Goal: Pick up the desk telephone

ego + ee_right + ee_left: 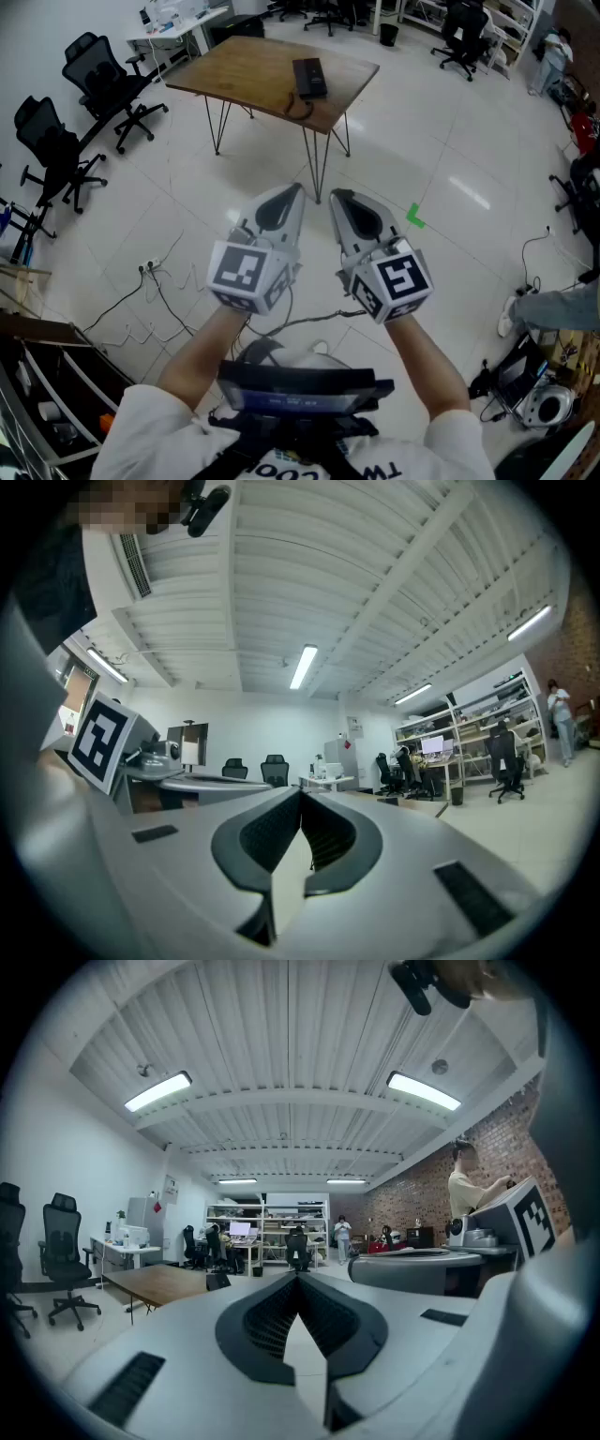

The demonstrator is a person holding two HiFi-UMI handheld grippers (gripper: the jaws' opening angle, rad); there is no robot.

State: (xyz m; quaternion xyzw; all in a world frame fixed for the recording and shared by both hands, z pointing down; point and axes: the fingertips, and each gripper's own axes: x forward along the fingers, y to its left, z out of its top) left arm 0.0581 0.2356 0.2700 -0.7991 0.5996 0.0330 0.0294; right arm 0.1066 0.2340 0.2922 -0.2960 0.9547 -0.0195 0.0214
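Observation:
A black desk telephone (309,79) lies on a wooden table (253,75) far ahead of me, its cord curling at the table's near edge. My left gripper (292,193) and right gripper (337,198) are held side by side over the white floor, well short of the table, both shut with nothing between their jaws. In the left gripper view the table (159,1283) and the telephone (217,1281) show small at the left, beyond the gripper (298,1277). The right gripper view shows only the gripper (302,794) closed, and the far room.
Black office chairs (103,80) stand left of the table, more (464,33) at the back right. Cables (155,291) run over the floor at the left. Shelves and clutter line the right side (553,375). A person (466,1185) stands at the right in the left gripper view.

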